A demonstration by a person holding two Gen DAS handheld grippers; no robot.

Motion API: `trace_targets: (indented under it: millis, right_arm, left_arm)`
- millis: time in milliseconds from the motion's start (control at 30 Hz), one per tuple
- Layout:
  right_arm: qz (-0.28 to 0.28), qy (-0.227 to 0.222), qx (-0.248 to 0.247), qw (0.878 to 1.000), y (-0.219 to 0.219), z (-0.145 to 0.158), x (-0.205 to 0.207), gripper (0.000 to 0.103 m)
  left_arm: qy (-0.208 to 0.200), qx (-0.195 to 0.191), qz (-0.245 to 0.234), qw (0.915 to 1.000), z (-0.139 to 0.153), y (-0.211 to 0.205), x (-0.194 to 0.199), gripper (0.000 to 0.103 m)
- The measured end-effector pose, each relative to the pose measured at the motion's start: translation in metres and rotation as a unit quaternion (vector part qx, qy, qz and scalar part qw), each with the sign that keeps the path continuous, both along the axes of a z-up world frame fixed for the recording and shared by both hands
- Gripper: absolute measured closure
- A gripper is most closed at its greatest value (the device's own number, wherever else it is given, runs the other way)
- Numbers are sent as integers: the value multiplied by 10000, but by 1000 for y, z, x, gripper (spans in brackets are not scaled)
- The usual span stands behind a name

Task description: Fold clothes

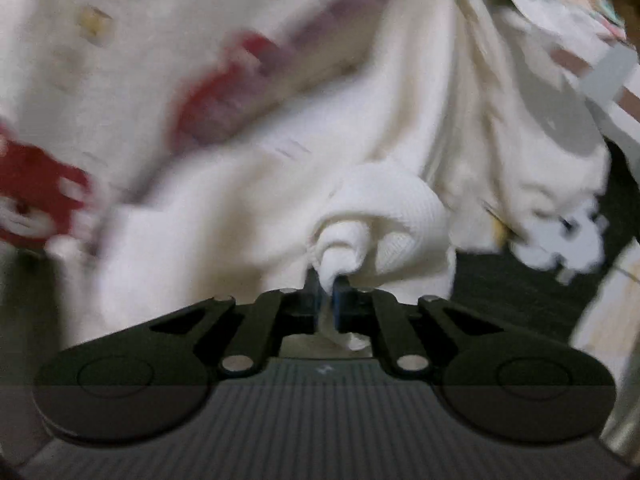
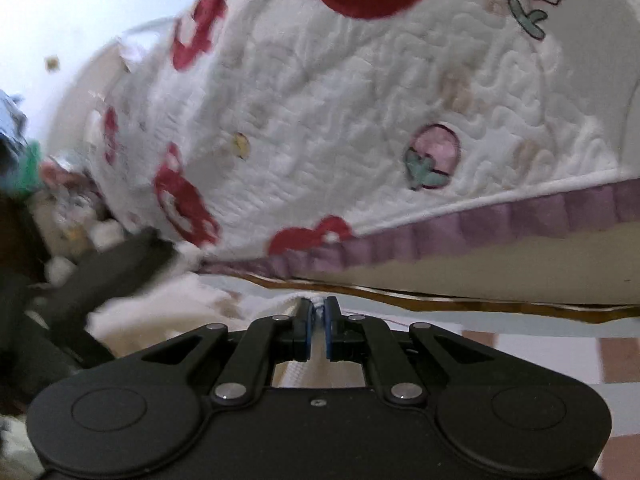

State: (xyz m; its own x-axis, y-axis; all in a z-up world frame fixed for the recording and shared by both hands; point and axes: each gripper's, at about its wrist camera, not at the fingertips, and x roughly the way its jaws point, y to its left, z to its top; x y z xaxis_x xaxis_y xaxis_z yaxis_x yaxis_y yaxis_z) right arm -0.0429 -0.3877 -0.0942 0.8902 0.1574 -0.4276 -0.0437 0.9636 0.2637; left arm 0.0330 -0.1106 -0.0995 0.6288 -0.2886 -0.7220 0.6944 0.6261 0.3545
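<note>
A cream-white knit garment hangs bunched in the left wrist view, blurred by motion. My left gripper is shut on a twisted fold of it. In the right wrist view my right gripper is shut on a thin white edge of the same garment, which spreads to the lower left. The other gripper's dark body shows blurred at the left of that view.
A white quilted bedspread with red and pink prints and a purple frill fills the background. Its wooden bed edge runs below. A pink-and-white checked floor lies at the lower right. Cluttered items sit at the left.
</note>
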Motion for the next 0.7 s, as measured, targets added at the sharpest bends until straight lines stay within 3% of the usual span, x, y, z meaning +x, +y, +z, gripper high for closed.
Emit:
trace_targets:
  millis: [100,133,267,300,333,400,533,600,667,700]
  right_arm:
    - [-267,280,98,9992,-12,-10,8,94]
    - [-368,370,106,9986,-15,-14,10,89]
    - [-456,638,381,9962,-23,-23,13,84]
    - [-412,678,479,9957,-23,-23,13,78]
    - [-349,713,528,9954,-22,-24,13,64]
    - [-130,754,397,9963,-11,-23,13,53]
    - [301,846,106,9959,12,-21,12,44]
    - [454,968,-216,9940,24,-24,14,42]
    - [402,1240,-534,9900,33,-32,18,42]
    - [313,1346,-623,9884,33,-36,19,42]
  left_arm:
    - [-698,-344,444,9960,40,28,11,99]
    - [-815,-409,578,9942,48,36,17,100]
    - [-1391,-369,1021,9843,59,60,30,103]
    - [-1372,-434,1115,9833,59,65,33,103]
    - [-1288,-525,1194,9830,59,70,36,103]
    - [-1062,-713,1328,9828,56,78,41,103]
    - [-301,-1029,1322,9854,41,85,41,99]
    - [287,-1429,1263,9812,37,89,37,89]
    - [736,-1830,1250,9724,36,90,32,54]
    - [902,-2031,1240,9671,36,90,28,50]
